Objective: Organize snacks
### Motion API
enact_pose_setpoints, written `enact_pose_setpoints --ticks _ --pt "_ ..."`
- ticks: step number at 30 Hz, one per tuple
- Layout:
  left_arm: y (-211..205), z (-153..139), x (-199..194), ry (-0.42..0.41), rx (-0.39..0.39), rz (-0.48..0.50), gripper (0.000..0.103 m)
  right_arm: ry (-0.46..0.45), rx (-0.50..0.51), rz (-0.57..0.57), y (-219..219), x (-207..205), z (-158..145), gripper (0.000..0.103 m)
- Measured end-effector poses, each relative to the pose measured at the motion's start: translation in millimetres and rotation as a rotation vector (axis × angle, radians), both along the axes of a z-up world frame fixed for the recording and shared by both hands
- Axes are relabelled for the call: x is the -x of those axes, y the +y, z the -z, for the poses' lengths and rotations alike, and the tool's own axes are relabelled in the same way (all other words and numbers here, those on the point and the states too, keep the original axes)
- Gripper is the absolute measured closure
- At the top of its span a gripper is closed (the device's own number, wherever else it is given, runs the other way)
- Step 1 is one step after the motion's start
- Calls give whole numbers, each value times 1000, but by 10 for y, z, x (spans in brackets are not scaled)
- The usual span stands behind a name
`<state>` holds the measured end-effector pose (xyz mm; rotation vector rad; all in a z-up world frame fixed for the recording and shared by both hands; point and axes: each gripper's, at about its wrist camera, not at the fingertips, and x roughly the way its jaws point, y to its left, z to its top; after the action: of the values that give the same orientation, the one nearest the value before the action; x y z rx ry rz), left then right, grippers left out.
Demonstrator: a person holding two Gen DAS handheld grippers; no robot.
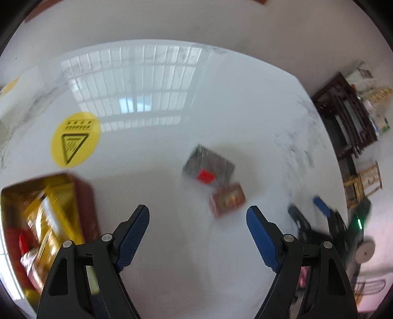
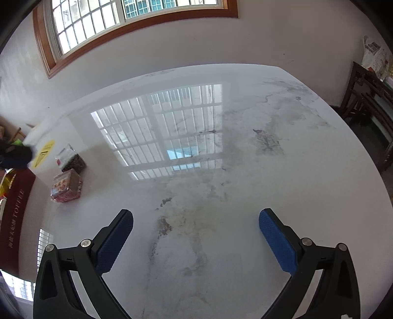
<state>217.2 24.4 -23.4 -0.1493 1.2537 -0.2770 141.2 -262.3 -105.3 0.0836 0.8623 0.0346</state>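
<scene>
Two snack packs lie on the white marble table (image 1: 152,171): a dark pack with a red label (image 1: 208,166) and a small red-and-gold pack (image 1: 228,199) just in front of it. My left gripper (image 1: 197,216) hangs open above the table, nothing between its fingers, both packs slightly ahead and to the right. A red box with a gold lining (image 1: 46,218) holding several snacks sits at the lower left. In the right wrist view my right gripper (image 2: 196,218) stands wide open over bare table; the dark pack (image 2: 72,159), the red pack (image 2: 66,187) and the red box (image 2: 14,208) lie far left.
A round yellow warning sticker (image 1: 75,139) is stuck on the table behind the box. The right gripper (image 1: 319,213) shows blurred at the right of the left wrist view. Dark wooden furniture (image 1: 343,115) stands beyond the table's right edge. A wall with a window (image 2: 137,22) is behind.
</scene>
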Motion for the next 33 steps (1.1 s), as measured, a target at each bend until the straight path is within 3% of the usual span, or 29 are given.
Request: enact_pose_setpoints --ticks 5,11,16,22,25,29,33 --pt "-270 169 -369 17 -58 57 22 -11 -35 -21 -14 6 -8 1" --pt "-590 340 -495 30 -106 276 22 -19 -62 -35 -24 7 -14 1" --pt "-695 472 -611 45 -143 337 21 -22 -74 -39 -40 10 -13 1" --pt "-726 656 -733 65 -148 308 23 -23 -78 -38 -47 4 -15 1" --pt "-756 628 -674 7 -177 301 45 -23 -78 -33 -42 6 -13 1" --pt "-719 620 -528 -48 -197 220 45 -23 -76 -30 -22 9 -12 1" --pt "-486 478 -329 -68 -94 102 45 -43 -80 -78 43 52 -38 1"
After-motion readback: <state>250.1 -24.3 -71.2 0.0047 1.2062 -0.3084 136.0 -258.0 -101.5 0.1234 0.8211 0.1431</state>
